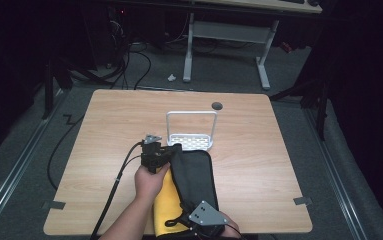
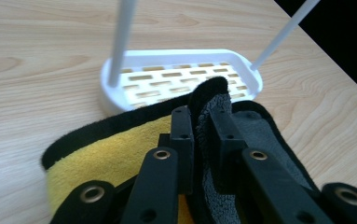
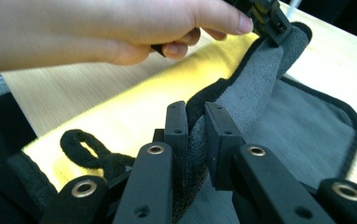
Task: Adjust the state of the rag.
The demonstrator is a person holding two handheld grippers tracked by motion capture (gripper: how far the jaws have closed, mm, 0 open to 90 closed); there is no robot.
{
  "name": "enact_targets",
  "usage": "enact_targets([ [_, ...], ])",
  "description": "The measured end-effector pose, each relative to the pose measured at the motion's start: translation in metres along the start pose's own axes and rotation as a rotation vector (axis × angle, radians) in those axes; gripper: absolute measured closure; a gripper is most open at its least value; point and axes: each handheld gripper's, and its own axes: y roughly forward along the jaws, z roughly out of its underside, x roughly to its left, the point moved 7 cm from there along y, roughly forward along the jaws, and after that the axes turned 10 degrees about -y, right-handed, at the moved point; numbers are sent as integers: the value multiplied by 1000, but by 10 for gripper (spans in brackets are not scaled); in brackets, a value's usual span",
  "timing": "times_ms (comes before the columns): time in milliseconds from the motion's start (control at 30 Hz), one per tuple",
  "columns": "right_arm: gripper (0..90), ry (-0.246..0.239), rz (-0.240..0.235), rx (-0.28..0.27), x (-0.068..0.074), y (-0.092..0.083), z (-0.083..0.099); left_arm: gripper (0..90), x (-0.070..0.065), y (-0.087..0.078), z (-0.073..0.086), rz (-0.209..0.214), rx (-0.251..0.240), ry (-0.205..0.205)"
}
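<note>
On the wooden table, the cloth runs lengthwise from the right gripper near the front edge to the left gripper by the white rack, each clamped on its edge.

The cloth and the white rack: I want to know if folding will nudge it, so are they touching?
Cannot tell. In the left gripper view the cloth edge overlaps the white rack rim, but contact isn't plain.
</note>
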Motion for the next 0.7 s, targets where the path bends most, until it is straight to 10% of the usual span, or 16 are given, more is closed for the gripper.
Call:
enact_targets([
  [700,797,53,66,41,-18,-30,37,806,-40,33,11,67,34,36],
])
